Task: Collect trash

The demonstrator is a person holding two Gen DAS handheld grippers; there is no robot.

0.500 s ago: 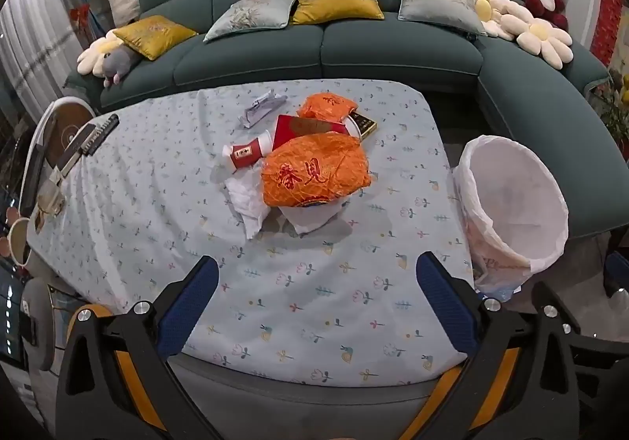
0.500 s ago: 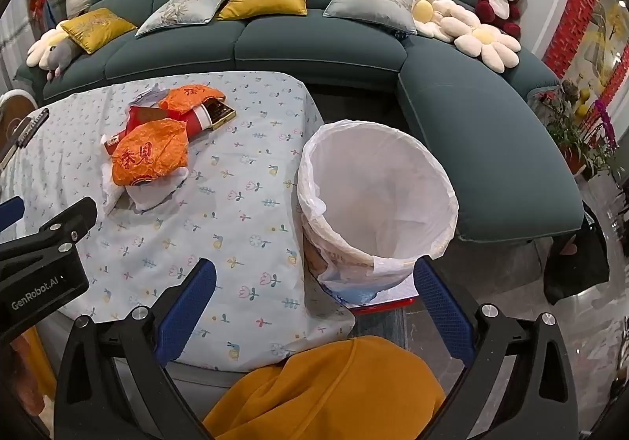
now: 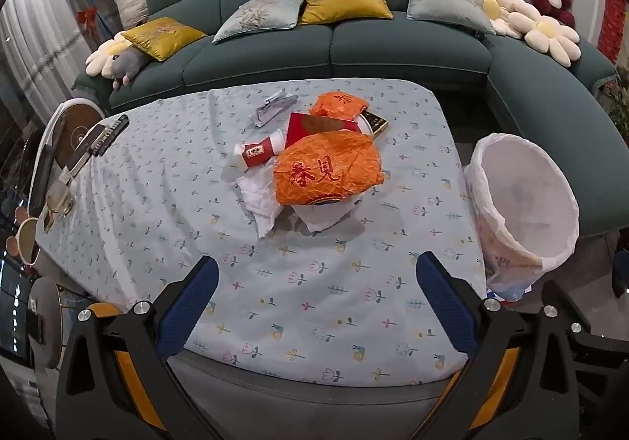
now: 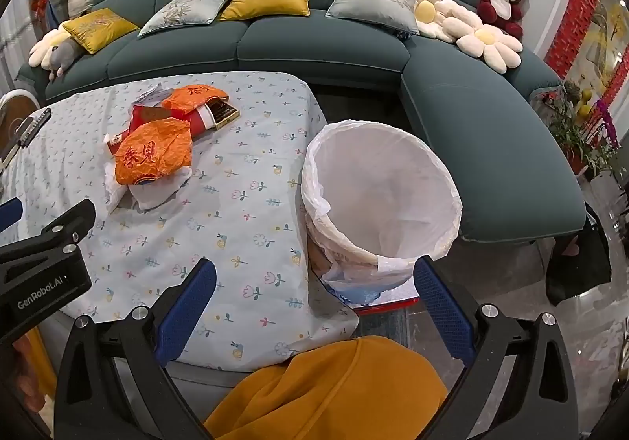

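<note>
A heap of trash lies mid-table: a big orange wrapper (image 3: 328,172) (image 4: 155,155) over white paper (image 3: 259,200), a red paper cup (image 3: 261,153) on its side, a red box (image 3: 318,125), a smaller orange wrapper (image 3: 340,104) and crumpled paper (image 3: 275,105). A bin with a white liner (image 3: 523,200) (image 4: 381,188) stands beside the table's right edge. My left gripper (image 3: 316,275) hovers open over the near part of the table, short of the heap, nothing between its fingers. My right gripper (image 4: 314,278) is open above the table corner and the bin's near rim.
The table wears a flowered cloth (image 3: 165,180). A dark green corner sofa (image 3: 334,46) with cushions and plush toys wraps the far side and right. A black comb-like item (image 3: 108,133) lies at the table's left edge. An orange garment (image 4: 334,389) shows below the right gripper.
</note>
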